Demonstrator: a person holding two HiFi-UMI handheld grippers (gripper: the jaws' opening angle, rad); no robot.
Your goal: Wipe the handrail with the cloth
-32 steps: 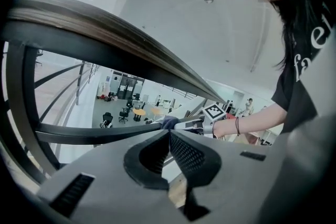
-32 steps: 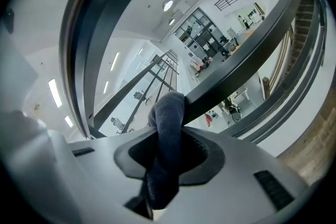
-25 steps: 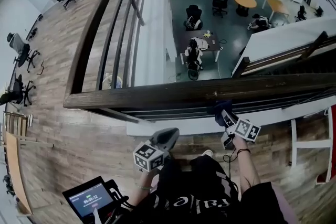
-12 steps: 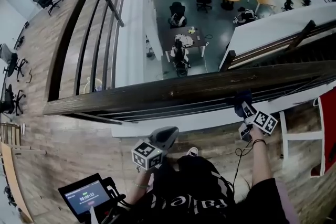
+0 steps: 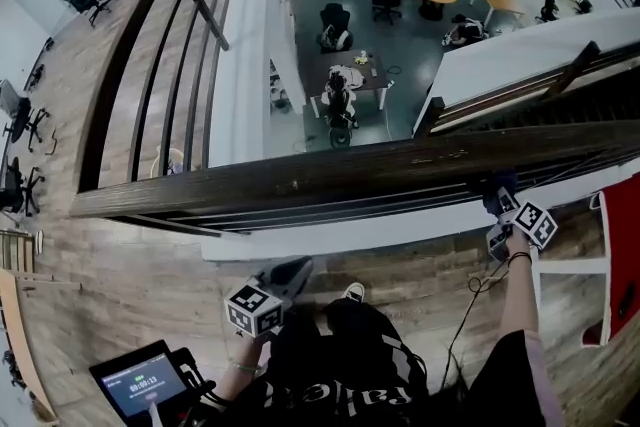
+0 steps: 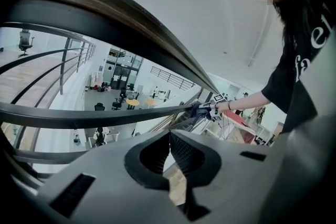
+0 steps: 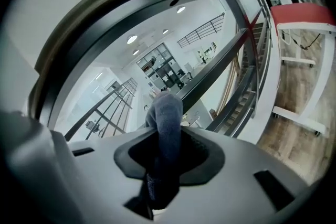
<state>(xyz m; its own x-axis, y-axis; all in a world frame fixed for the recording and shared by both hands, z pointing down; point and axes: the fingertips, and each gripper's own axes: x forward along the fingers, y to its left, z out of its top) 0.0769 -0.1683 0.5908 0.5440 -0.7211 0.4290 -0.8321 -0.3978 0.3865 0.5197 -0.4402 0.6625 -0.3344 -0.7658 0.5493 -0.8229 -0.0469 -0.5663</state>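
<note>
Here the right gripper (image 5: 508,213), clenched on the dark blue cloth (image 5: 497,192) at the wooden handrail's (image 5: 300,177) right end, probably needed firm, even pressure along it, while the left gripper (image 5: 288,270) hung closed and empty below.

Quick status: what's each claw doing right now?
Left claw: closed, nothing between its jaws.
Right claw: closed on the dark cloth.

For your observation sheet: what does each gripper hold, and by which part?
Right gripper: the dark cloth, by a bunched fold. Left gripper: shut, nothing held.
</note>
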